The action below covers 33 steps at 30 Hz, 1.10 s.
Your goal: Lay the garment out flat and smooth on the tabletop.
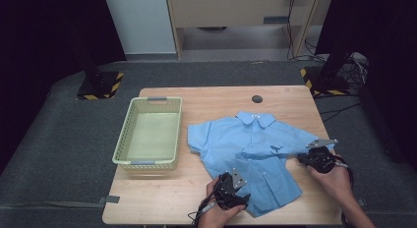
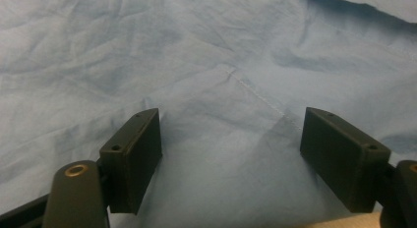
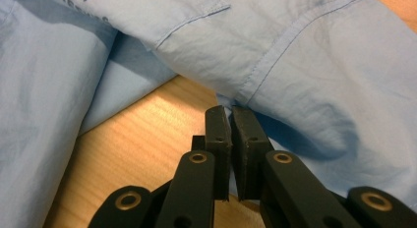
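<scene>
A light blue short-sleeved shirt (image 1: 251, 149) lies spread flat on the wooden table (image 1: 162, 198), collar toward the far edge. My left gripper (image 1: 242, 195) rests at the shirt's lower left hem; in the left gripper view its jaws (image 2: 231, 139) stand wide open over the fabric (image 2: 206, 66), with nothing pinched. My right gripper (image 1: 302, 159) is at the shirt's right sleeve. In the right gripper view its jaws (image 3: 231, 112) are pressed together at the sleeve's hem (image 3: 305, 71), and a thin bit of the edge appears caught at the tips.
A pale green plastic basket (image 1: 147, 162) with nothing in it stands on the table's left side. A small black round cap (image 1: 257, 99) sits near the far edge. Bare wood shows along the front left and around the collar. Dark floor surrounds the table.
</scene>
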Tool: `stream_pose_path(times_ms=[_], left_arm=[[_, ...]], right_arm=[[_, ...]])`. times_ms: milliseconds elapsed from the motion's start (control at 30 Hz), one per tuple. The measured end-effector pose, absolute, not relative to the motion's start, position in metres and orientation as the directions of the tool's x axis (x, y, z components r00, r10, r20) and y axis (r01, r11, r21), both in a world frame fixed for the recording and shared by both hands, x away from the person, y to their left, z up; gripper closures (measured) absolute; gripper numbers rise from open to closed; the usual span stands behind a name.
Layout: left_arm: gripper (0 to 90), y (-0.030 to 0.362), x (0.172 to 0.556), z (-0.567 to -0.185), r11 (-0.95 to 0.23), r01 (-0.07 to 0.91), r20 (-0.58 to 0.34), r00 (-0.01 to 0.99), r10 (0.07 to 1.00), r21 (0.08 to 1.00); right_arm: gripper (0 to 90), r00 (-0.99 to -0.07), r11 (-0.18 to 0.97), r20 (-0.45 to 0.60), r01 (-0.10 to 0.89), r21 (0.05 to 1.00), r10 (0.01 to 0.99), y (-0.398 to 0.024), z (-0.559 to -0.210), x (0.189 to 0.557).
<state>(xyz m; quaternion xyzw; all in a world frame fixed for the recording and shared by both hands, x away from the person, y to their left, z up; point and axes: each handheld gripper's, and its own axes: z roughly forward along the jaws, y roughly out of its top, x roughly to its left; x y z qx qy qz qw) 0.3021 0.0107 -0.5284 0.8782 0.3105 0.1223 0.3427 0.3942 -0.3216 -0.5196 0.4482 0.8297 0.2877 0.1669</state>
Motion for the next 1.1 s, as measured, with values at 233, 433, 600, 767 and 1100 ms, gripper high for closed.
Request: stream_pose_path(times_ms=[233,433,600,767,1100], left_arm=[[37.2,0.013,0.308,-0.528,-0.568,0.44,0.003,0.789,0.615,0.696],[61.0,0.008,0.304,-0.526,-0.58,0.413,0.01,0.808,0.588,0.702],[73.5,0.006,0.304,-0.526,-0.585,0.402,0.007,0.82,0.572,0.704],[84.3,0.006,0.307,-0.527,-0.575,0.406,-0.009,0.822,0.569,0.71],[90.0,0.007,0.31,-0.525,-0.574,0.417,-0.011,0.816,0.578,0.704]], right_arm=[[88.1,-0.521,0.422,-0.036,0.646,0.636,0.853,-0.319,-0.521,0.402],[88.4,-0.496,0.412,-0.057,0.645,0.643,0.866,-0.311,-0.522,0.409],[88.5,-0.499,0.415,-0.058,0.643,0.643,0.864,-0.311,-0.522,0.409],[88.5,-0.5,0.416,-0.058,0.645,0.641,0.864,-0.311,-0.521,0.41],[88.6,-0.502,0.415,-0.055,0.643,0.643,0.863,-0.31,-0.521,0.412]])
